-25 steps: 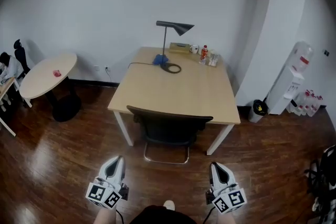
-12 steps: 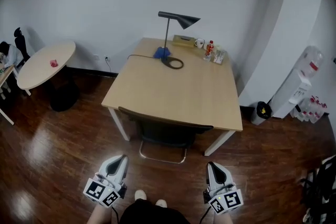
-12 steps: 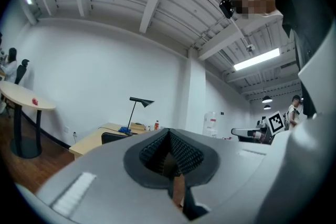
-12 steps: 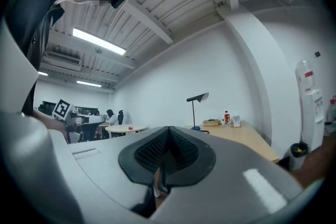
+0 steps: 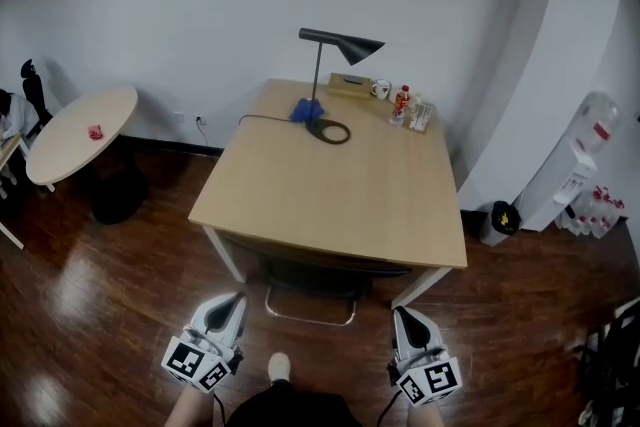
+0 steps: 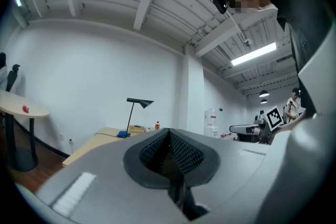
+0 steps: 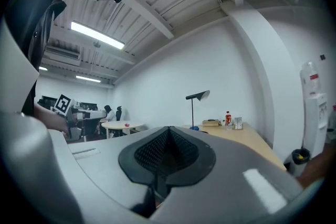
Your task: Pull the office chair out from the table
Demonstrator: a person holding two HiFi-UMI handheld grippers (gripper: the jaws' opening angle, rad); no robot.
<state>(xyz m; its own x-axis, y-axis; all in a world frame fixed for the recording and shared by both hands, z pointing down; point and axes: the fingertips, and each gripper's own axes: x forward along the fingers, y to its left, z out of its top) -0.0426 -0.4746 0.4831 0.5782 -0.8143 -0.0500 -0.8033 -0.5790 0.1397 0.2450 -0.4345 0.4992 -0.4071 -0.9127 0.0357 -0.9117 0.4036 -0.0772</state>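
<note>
Table (image 5: 330, 185) nearer now, office chair (image 5: 315, 275) mostly hidden beneath it, left tongs (image 5: 229, 300) and right tongs (image 5: 405, 314) closed

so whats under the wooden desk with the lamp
The office chair is tucked under the desk: its dark back shows below the near edge, and its metal base loop on the floor. The seat is hidden by the desktop.

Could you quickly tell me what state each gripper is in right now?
Left gripper: closed, holding nothing.
Right gripper: closed, holding nothing.
</note>
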